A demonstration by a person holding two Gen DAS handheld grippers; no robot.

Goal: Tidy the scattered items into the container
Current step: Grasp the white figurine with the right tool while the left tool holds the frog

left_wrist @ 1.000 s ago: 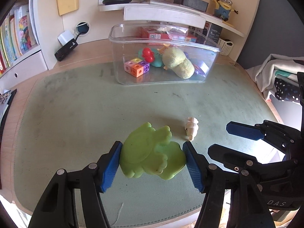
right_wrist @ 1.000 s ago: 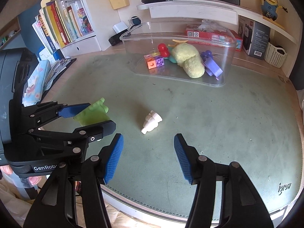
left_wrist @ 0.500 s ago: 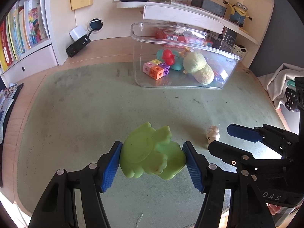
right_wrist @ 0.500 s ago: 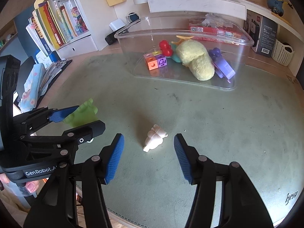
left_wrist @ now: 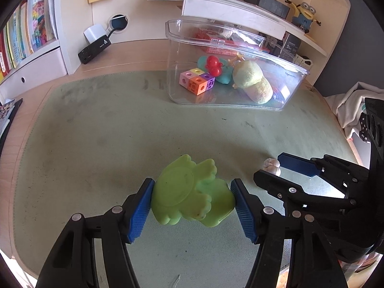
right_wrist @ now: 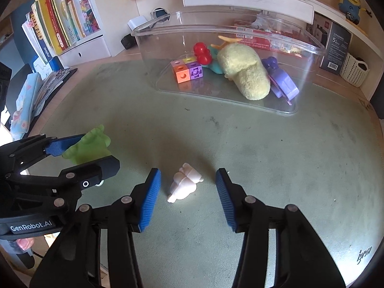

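Note:
My left gripper (left_wrist: 192, 201) is shut on a green rubber frog toy (left_wrist: 192, 195) and holds it above the green desk mat (left_wrist: 108, 132). The frog also shows in the right wrist view (right_wrist: 87, 145), between the left gripper's fingers (right_wrist: 64, 144). My right gripper (right_wrist: 187, 192) is open, with its pads on either side of a small white toy figure (right_wrist: 183, 182) lying on the mat. The white toy also shows in the left wrist view (left_wrist: 271, 165). A clear plastic container (left_wrist: 230, 40) at the back holds colored cubes (left_wrist: 196, 81), a red toy, a yellow plush (right_wrist: 244, 72) and a purple toy.
Behind the container are a desk shelf with a Minion figure (left_wrist: 303, 14), boxes and a white basket (right_wrist: 354, 68). Books (right_wrist: 60, 24) stand at the left. A black power strip (left_wrist: 94, 49) lies on the wooden desk at the back left.
The right gripper has moved forward so the white toy now lies between its open pads. The left gripper has risen and shifted left, still gripping the frog.

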